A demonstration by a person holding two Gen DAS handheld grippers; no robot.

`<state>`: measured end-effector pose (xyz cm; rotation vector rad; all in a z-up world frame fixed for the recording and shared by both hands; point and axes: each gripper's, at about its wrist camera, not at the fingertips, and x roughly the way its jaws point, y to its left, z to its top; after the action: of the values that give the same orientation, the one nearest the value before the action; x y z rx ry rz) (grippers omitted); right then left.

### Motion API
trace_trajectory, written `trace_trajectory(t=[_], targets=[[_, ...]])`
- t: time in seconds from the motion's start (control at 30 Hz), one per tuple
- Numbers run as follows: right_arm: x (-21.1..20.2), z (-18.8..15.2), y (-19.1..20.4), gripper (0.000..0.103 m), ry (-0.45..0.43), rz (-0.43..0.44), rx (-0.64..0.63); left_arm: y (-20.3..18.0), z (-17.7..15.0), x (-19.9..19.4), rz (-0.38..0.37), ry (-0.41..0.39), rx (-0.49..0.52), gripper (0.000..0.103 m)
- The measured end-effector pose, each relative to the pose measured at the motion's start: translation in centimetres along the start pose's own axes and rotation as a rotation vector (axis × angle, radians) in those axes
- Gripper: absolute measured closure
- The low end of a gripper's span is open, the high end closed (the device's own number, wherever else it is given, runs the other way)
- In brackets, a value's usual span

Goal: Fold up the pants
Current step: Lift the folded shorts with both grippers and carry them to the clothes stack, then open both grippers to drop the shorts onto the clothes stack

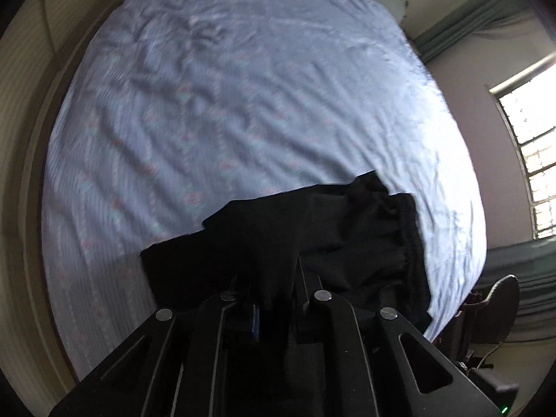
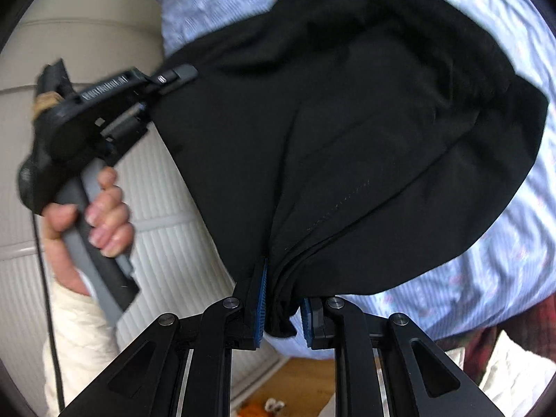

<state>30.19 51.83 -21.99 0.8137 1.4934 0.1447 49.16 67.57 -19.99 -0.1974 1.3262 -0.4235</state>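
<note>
The black pants (image 2: 347,132) hang stretched between my two grippers above the bed's near edge. My right gripper (image 2: 283,299) pinches a bunched edge of the cloth between its blue pads (image 2: 261,292). In the right wrist view my left gripper (image 2: 156,93) bites the pants' other corner at the left, with the person's hand on its grey handle. In the left wrist view the pants (image 1: 312,239) drape over the closed fingers of my left gripper (image 1: 271,285), and their gathered waistband (image 1: 406,229) lies toward the right.
The bed has a wrinkled light-blue patterned sheet (image 1: 226,104). A beige ribbed bed frame (image 2: 166,236) runs along the left. A window (image 1: 535,160) and grey curtains (image 1: 524,278) are at the right. Wooden floor (image 2: 295,382) shows below.
</note>
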Motion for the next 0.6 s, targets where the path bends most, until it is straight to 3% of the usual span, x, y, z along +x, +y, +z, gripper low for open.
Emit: trace_trajectory(t=[0.13,0.27,0.33,0.4,0.47,0.6], targets=[[2.3,-1.3,-0.3,0.053,0.125,-0.005,0.02,2.2,0.2,-0.2,0.132,-0.018,-0.059,0.07],[1.1,-1.8,-0.4,0.048,0.138,0.005,0.003,3.8,0.4,-3.1,0.261,-0.094,-0.116,0.061],[-0.8,-0.5,-0.3,0.047,0.088,0.018,-0.009,3.2,-0.6,-5.1,0.339,-0.125,-0.08,0.056],[-2.2,-0.3,-0.5,0.04,0.052,0.022,-0.028,2.2,-2.1,-6.7,0.365,-0.161,-0.056,0.053],[-7.5,0.5,-1.2,0.034,-0.104,0.001,-0.128,1.3,-3.7,-7.9,0.37,-0.181,-0.054,0.046],[-13.3,1.0,-1.6,0.026,-0.283,-0.139,-0.328,-3.0,-7.8,-9.7,0.379,-0.226,-0.033,0.035]])
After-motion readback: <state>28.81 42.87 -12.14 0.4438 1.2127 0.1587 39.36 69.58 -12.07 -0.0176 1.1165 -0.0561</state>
